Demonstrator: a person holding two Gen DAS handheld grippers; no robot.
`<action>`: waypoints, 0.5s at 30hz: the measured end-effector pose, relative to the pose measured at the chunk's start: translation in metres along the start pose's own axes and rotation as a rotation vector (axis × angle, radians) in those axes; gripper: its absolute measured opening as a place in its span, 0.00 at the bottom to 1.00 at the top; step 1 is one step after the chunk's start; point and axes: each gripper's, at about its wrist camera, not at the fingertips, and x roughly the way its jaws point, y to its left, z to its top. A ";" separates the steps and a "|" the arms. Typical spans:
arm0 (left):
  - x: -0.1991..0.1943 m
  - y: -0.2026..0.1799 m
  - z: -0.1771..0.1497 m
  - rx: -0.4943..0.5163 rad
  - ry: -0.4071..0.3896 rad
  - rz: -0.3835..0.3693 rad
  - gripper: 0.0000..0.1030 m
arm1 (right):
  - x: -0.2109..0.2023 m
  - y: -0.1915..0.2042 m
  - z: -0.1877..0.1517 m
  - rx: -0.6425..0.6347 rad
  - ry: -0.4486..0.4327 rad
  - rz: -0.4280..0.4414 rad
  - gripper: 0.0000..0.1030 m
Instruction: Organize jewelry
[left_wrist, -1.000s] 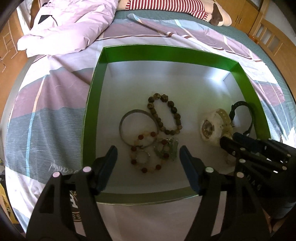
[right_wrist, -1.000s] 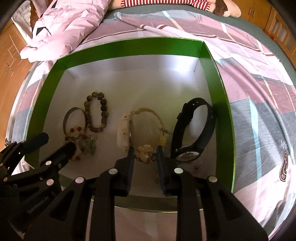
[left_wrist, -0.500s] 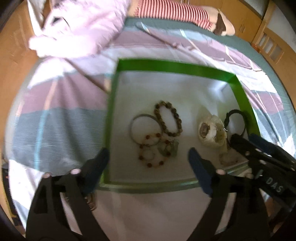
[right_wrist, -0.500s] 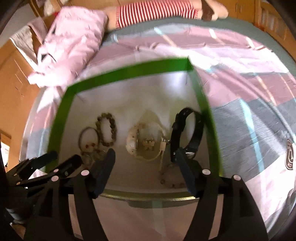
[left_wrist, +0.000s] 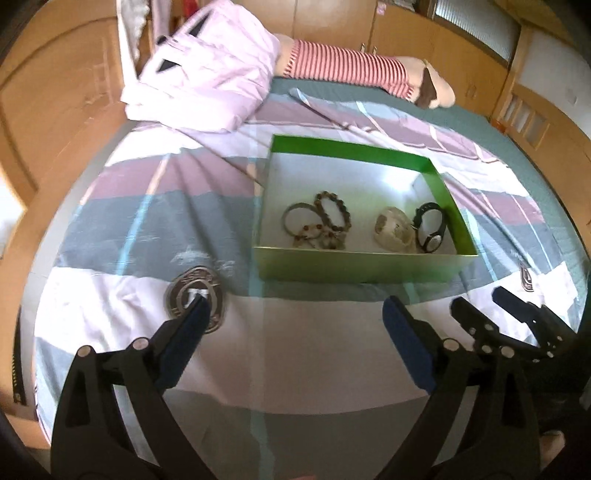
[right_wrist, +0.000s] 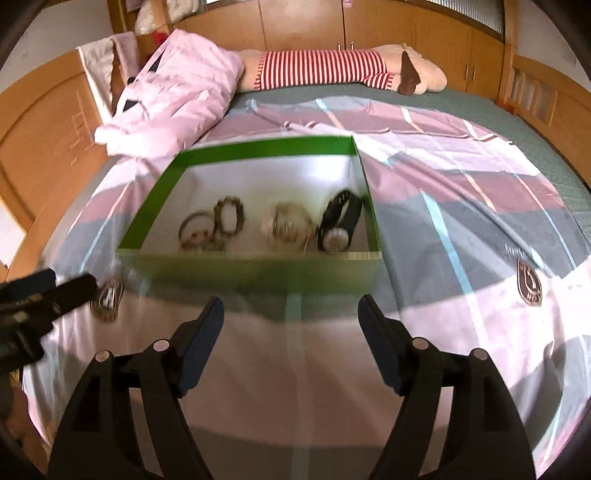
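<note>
Both grippers hang over the striped bedspread (left_wrist: 122, 206) with nothing between their jaws. The left gripper (left_wrist: 291, 321) stands wide, having just been opening further, and the right gripper (right_wrist: 291, 314) stands fairly wide too, its jaws also just opening; each frames only bare cloth. Ahead of both pairs of jaws, beyond the fingertips and apart from them, sits the green box (left_wrist: 362, 264) on the bed. Inside it, toward the side ahead of the left jaws, lie a metal bangle (left_wrist: 295, 218), a dark bead bracelet (left_wrist: 332, 210) and a tangle of reddish beads (left_wrist: 317, 236) touching one another; toward the other side lie a pale watch (left_wrist: 393, 229) and, just beside it, a black watch (left_wrist: 430, 229) near the box wall. A round printed badge (left_wrist: 197, 297) on the bedspread shows right by the tip of the left gripper's outer finger (left_wrist: 188, 336). Farther off lie a pink quilt (right_wrist: 173, 99) and a striped plush toy (right_wrist: 321, 70).
</note>
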 end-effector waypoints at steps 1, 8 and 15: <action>-0.003 0.001 -0.004 0.000 -0.005 0.009 0.93 | -0.003 -0.001 -0.004 0.001 0.000 0.004 0.74; -0.005 0.004 -0.011 0.026 -0.019 0.065 0.93 | -0.019 -0.011 -0.006 0.047 -0.021 0.036 0.74; -0.006 0.003 -0.011 0.032 -0.024 0.067 0.93 | -0.020 -0.015 -0.005 0.045 -0.004 0.036 0.74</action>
